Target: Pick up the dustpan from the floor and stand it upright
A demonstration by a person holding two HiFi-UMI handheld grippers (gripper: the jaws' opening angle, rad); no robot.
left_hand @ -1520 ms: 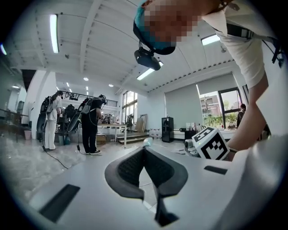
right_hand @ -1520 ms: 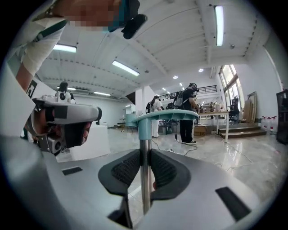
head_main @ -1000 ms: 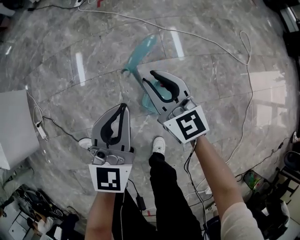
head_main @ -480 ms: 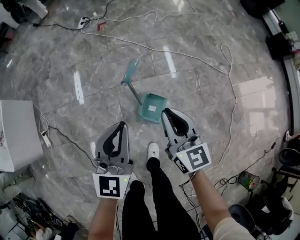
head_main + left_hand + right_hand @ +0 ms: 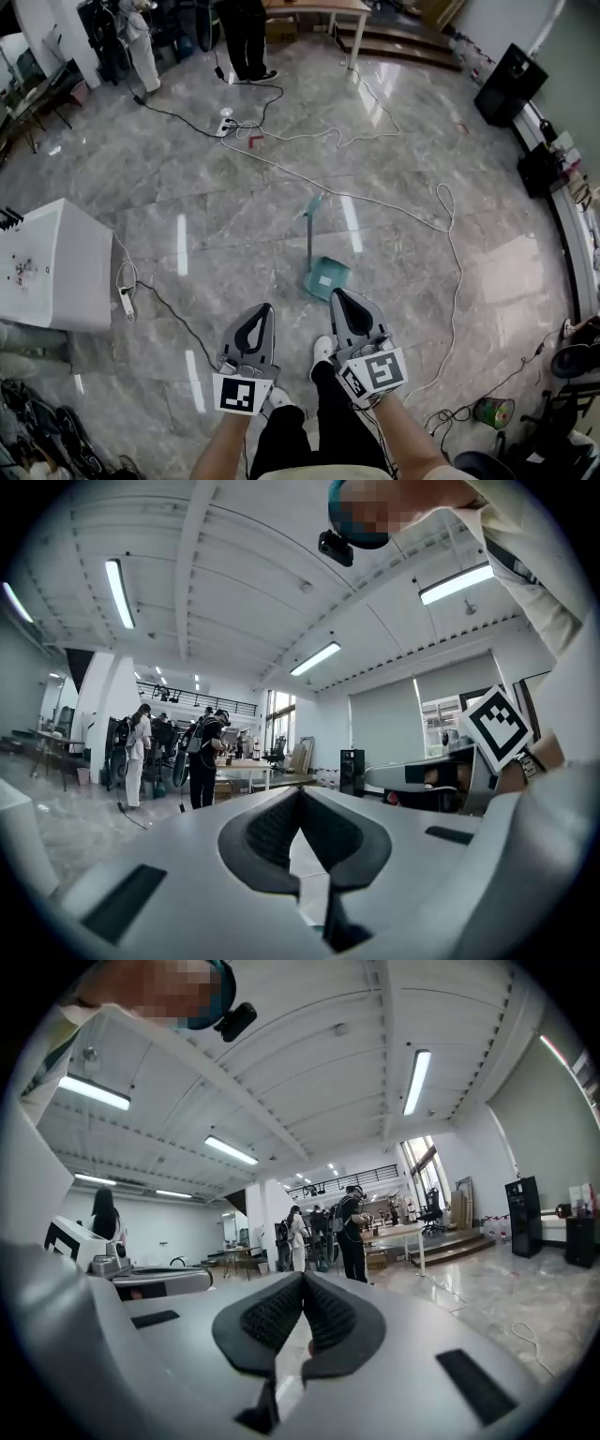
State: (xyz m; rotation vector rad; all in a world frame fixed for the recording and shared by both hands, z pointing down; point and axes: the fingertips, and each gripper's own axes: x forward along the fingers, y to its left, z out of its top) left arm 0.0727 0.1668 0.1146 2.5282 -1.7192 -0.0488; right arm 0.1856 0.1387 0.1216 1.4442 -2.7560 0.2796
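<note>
The teal dustpan (image 5: pixel 326 277) stands on the grey marble floor, its long handle (image 5: pixel 310 230) pointing up, a short way ahead of the person's white shoes. Nothing touches it. My left gripper (image 5: pixel 262 312) and right gripper (image 5: pixel 338 297) are held side by side close to the body, nearer than the pan and apart from it. Both are shut with nothing between the jaws. In the left gripper view my left gripper (image 5: pixel 300 797) has its black pads pressed together. The right gripper view shows my right gripper (image 5: pixel 302 1281) the same way. Both gripper views look level across the hall, and the dustpan is not in them.
A white cable (image 5: pixel 441 220) winds over the floor behind and right of the dustpan. A power strip (image 5: pixel 225 123) lies farther back, another power strip (image 5: pixel 127 302) beside a white cabinet (image 5: pixel 56 272) at left. People (image 5: pixel 246 37) stand at the back; a black speaker (image 5: pixel 506 80) is at right.
The right gripper, which was at the dustpan, has come away from it. Both grippers have drawn back towards the body, the view has risen, and the handle now points up.
</note>
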